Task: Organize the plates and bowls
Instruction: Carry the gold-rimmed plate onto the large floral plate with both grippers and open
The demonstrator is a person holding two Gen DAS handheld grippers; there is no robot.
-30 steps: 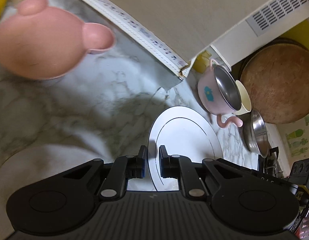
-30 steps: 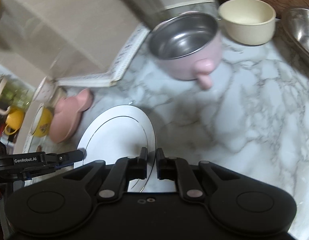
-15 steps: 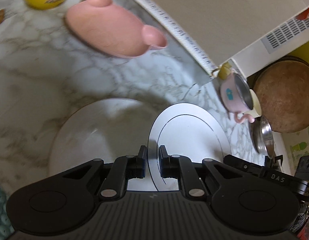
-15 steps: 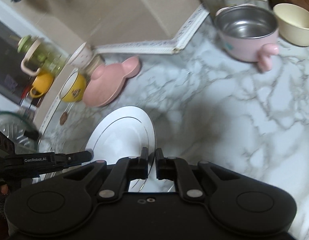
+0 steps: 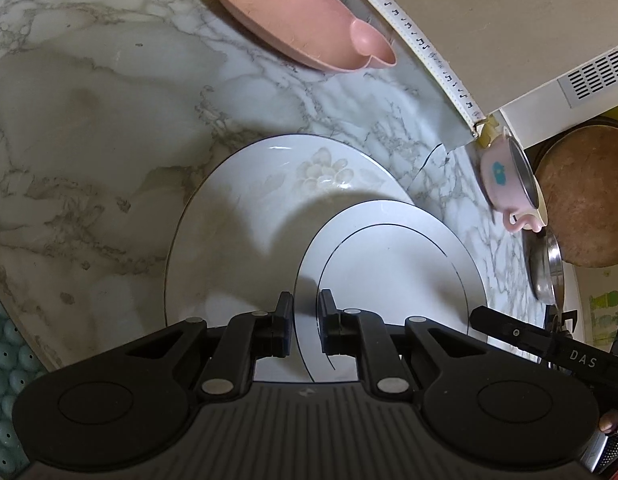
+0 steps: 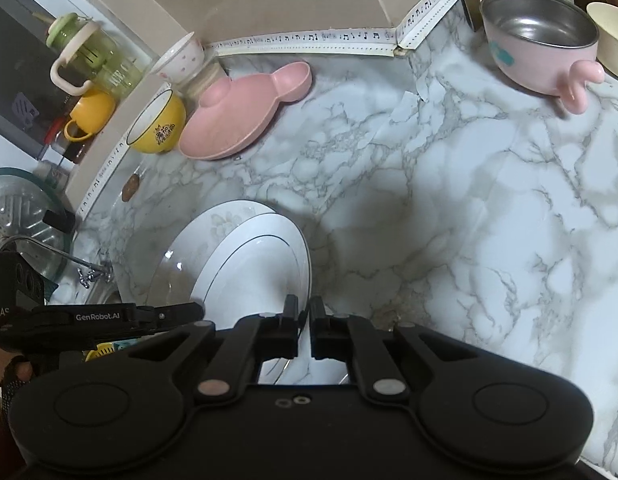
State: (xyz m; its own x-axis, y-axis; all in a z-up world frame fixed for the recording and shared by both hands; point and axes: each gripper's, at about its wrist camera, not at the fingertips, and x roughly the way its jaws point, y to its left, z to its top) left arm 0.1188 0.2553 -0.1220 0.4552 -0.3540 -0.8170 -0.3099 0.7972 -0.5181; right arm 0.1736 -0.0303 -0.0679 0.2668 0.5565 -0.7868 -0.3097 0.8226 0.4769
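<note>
Now over the floral plate (image 5: 269,208) on the desk (image 5: 89,128), the rimmed plate (image 5: 389,256) is pinched by both my left hand-held gripper (image 5: 305,322) and right hand-held gripper (image 6: 303,326).

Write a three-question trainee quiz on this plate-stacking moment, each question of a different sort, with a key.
1. True or false: both the left tongs and the right tongs grip the rim of the small white plate.
2. Multiple choice: the small white plate hangs over A) the pink mouse-shaped dish, B) the large flowered plate, C) the yellow bowl.
3. Fill in: the pink bowl with a steel lining stands on the ___ counter.

Key: 1 true; 2 B; 3 marble
</note>
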